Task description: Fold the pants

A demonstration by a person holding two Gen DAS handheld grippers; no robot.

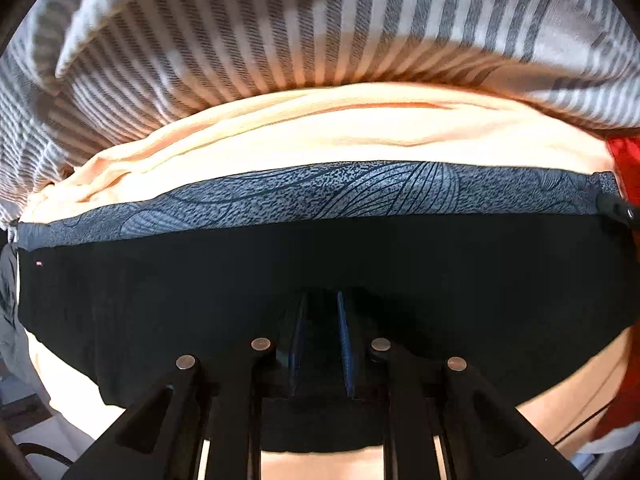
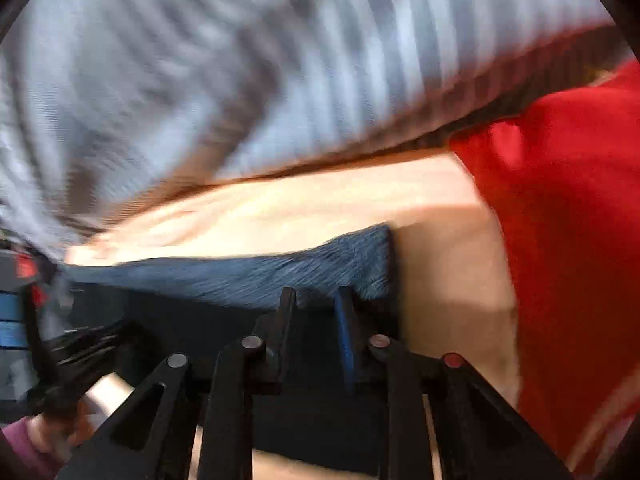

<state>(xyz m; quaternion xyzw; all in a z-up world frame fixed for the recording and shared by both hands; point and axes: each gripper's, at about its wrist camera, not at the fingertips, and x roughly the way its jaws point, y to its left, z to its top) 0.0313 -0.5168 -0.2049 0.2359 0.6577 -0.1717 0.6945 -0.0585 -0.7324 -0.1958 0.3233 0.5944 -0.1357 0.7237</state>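
Observation:
The black pants [image 1: 280, 280] with a grey-blue patterned waistband [image 1: 360, 196] lie folded across a peach cloth [image 1: 320, 136]. My left gripper [image 1: 320, 308] sits over the middle of the black fabric, its blue-padded fingers a small gap apart with fabric between them. In the blurred right wrist view my right gripper [image 2: 316, 300] is at the pants' right end, fingers close together on the black fabric [image 2: 200, 320] just below the patterned band [image 2: 304, 272].
A grey-and-white striped cloth [image 1: 280, 32] lies bunched behind the peach cloth. A red garment [image 2: 568, 240] lies to the right, and its edge shows in the left wrist view [image 1: 626, 160]. The other gripper and a hand [image 2: 60, 392] show at lower left.

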